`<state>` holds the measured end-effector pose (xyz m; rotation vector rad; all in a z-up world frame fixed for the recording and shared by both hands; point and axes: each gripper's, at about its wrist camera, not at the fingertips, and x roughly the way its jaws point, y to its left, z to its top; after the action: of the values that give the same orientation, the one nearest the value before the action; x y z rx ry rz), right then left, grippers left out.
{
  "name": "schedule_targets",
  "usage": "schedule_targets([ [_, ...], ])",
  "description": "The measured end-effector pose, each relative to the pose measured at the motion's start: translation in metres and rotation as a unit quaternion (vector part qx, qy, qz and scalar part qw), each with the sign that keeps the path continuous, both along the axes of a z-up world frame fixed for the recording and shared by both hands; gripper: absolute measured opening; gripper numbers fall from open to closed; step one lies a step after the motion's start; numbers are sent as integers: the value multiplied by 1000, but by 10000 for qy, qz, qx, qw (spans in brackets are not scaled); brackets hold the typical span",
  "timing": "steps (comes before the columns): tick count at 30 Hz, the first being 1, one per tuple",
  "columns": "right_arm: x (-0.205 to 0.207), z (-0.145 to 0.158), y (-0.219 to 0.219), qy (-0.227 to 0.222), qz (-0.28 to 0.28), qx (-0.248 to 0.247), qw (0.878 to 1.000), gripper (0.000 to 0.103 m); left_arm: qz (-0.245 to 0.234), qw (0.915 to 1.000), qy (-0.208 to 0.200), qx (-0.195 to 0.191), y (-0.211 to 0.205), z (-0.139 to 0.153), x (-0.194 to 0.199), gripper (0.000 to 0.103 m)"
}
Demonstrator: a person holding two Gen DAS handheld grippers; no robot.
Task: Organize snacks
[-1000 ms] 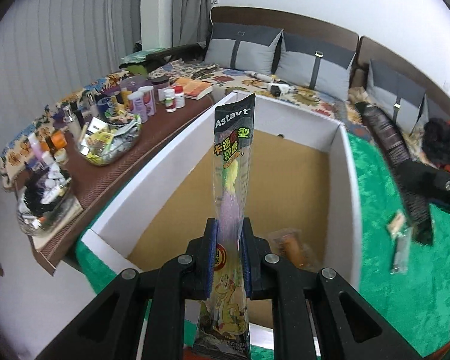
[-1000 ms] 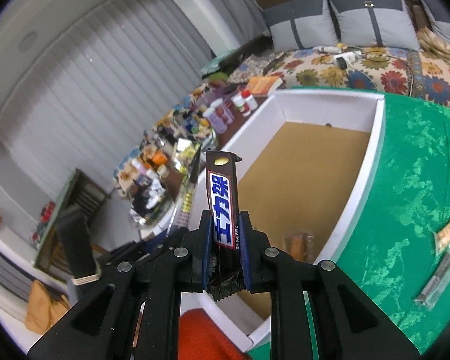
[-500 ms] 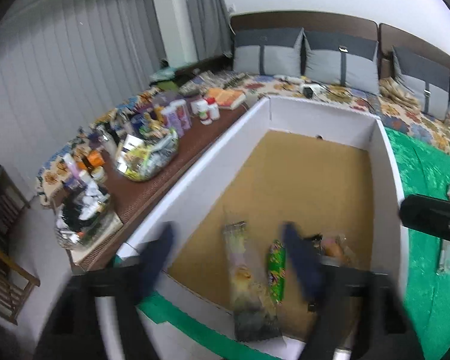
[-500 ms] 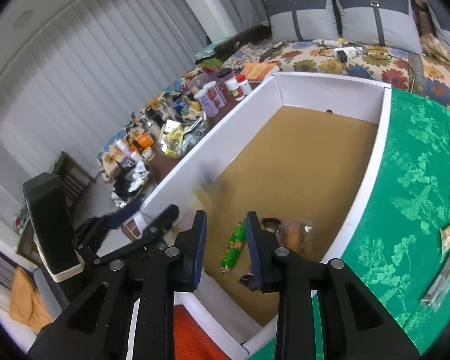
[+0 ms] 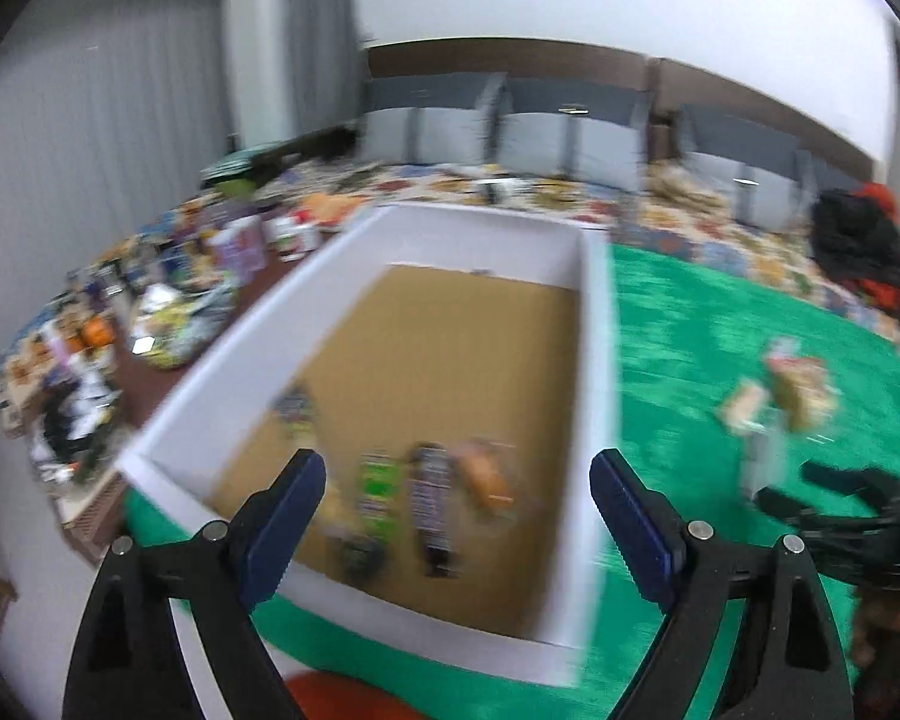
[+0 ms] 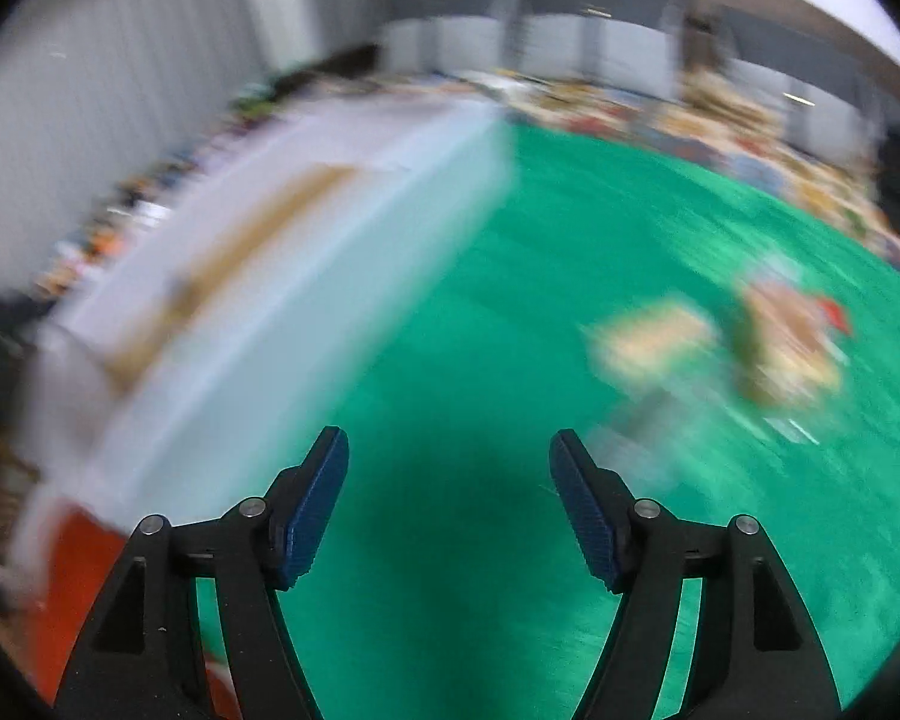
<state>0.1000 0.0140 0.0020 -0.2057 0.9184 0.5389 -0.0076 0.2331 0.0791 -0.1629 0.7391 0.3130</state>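
Note:
A white box (image 5: 597,360) with a brown floor stands on the green cloth (image 5: 690,360). Several snack packets lie at its near end: a green one (image 5: 378,480), a dark striped bar (image 5: 429,504), an orange one (image 5: 486,474). My left gripper (image 5: 456,480) hangs open above them, nothing between its pads. More packets (image 5: 792,384) lie on the cloth to the right. In the right wrist view my right gripper (image 6: 450,462) is over bare green cloth (image 6: 480,300), jaws opening, empty. Blurred packets (image 6: 774,330) lie ahead to its right; the box (image 6: 306,300) is on its left.
A brown side table (image 5: 150,372) crowded with bottles and a bowl stands left of the box. A patterned sofa with grey cushions (image 5: 570,126) runs along the back. A dark bundle (image 5: 858,252) sits at far right. Both views are motion-blurred.
Both grippers let go of their packets, which now lie in the box. The left gripper opened wide and shifted right. The right gripper swung right and down, off the box to the green cloth.

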Motion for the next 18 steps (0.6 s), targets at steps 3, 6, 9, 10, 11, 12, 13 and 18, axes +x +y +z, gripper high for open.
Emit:
schedule_targets([
  [3, 5, -27, -78, -120, -781, -411, 9960, 73, -573, 9982, -76, -130, -46, 3, 3, 90],
  [6, 9, -44, -150, -186, -1623, -544, 9851, 73, -1207, 9924, 60, -242, -98, -10, 15, 95],
  [9, 16, -52, -199, -188, -2174, -561, 9743, 73, -1632, 9850, 503, -262, -144, -44, 32, 95],
  [10, 19, -54, -213, -169, -2334, -533, 9708, 73, -1696, 9831, 636, -271, -153, -54, 37, 95],
  [11, 20, -56, -222, -152, -2417, -498, 9689, 73, -1745, 9810, 801, -284, -161, -66, 41, 95],
  [12, 23, -57, -233, -126, -2511, -445, 9669, 73, -1778, 9790, 957, -297, -171, -78, 48, 95],
  [13, 27, -59, -240, -104, -2562, -412, 9657, 73, -1791, 9777, 1057, -297, -178, -88, 54, 95],
  [18, 32, -64, -258, -262, -2595, -399, 9646, 80, -1672, 9778, 1253, -159, -190, -129, 85, 95],
])
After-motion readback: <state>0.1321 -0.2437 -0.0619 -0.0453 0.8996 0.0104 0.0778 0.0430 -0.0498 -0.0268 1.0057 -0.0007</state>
